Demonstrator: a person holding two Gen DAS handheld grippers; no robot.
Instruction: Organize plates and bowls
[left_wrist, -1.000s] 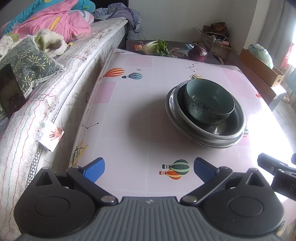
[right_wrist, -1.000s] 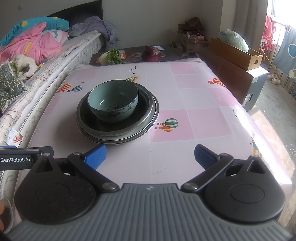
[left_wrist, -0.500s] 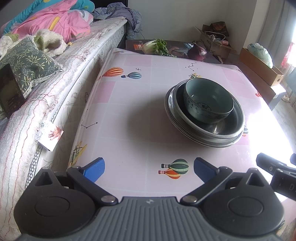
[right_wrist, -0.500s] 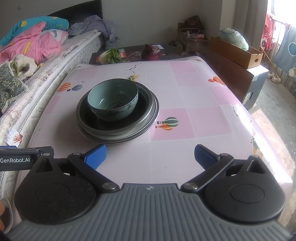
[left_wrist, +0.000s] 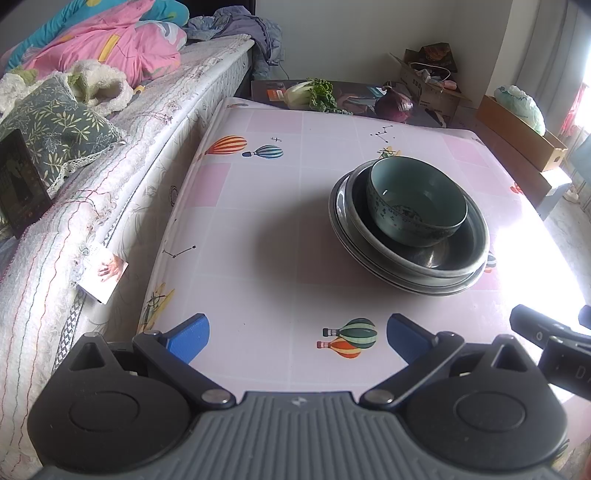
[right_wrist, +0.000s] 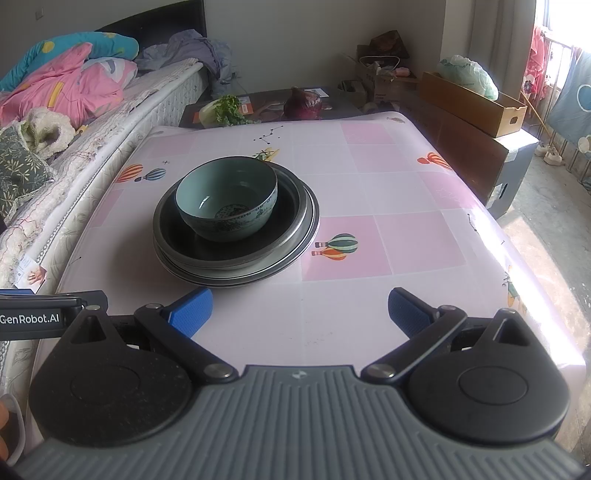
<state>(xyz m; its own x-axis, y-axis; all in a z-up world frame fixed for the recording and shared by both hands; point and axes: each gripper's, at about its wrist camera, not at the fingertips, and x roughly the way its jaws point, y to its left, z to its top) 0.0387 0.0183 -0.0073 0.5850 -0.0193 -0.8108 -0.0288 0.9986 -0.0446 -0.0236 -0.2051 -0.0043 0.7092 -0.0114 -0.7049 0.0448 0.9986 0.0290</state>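
Pink balloon-print table (left_wrist: 258, 229) carries the teal ceramic bowl (left_wrist: 417, 201) nested in stacked grey metal plates (left_wrist: 443, 269), unchanged; both my left gripper (left_wrist: 297, 338) and right gripper (right_wrist: 299, 312) stay wide open, empty, near its front edge: stacking appears complete.

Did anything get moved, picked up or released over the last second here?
Nothing visibly changed. The teal ceramic bowl sits in the stacked dark metal plates on the pink balloon-print table as before, and the left gripper and right gripper stay open, holding nothing.
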